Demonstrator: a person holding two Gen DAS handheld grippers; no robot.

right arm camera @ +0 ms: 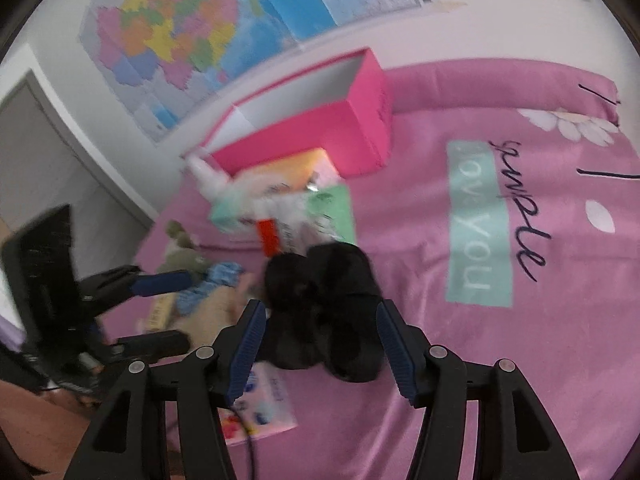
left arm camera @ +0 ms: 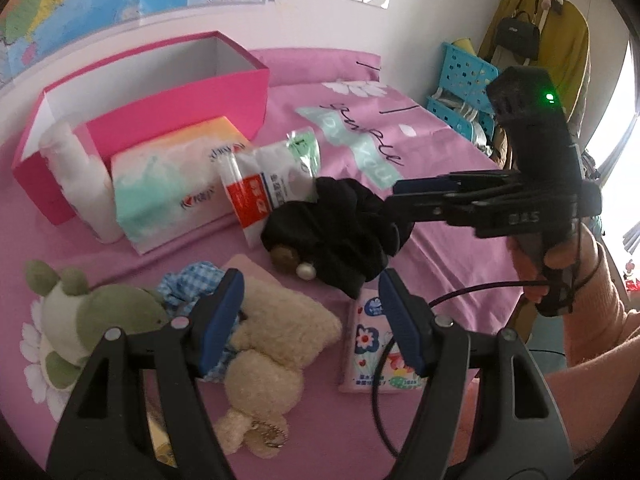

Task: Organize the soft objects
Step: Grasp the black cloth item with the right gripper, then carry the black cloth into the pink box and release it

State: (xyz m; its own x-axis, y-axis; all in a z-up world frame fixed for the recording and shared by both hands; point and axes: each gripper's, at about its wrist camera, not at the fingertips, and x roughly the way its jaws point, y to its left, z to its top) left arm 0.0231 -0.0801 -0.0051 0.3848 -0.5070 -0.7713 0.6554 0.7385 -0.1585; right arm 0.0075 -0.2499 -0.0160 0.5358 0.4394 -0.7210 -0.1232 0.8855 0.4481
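A black scrunchie (left arm camera: pixel 340 232) with beads hangs above the pink bedspread, held by my right gripper (left arm camera: pixel 396 204), which comes in from the right. In the right wrist view the scrunchie (right arm camera: pixel 324 312) sits between the blue pads of that gripper (right arm camera: pixel 320 344); the view is blurred. My left gripper (left arm camera: pixel 312 320) is open and empty above a beige teddy bear (left arm camera: pixel 272 344). An open pink box (left arm camera: pixel 160 92) stands at the back left. A tissue pack (left arm camera: pixel 168 184) and a plastic bag of cotton (left arm camera: pixel 268 180) lie in front of it.
A green and white plush (left arm camera: pixel 80 320), a blue checked scrunchie (left arm camera: pixel 188 284) and a small floral tissue pack (left arm camera: pixel 376 352) lie near the front. A white roll (left arm camera: pixel 80 176) leans at the box. Blue baskets (left arm camera: pixel 464 80) stand beyond the bed's right edge.
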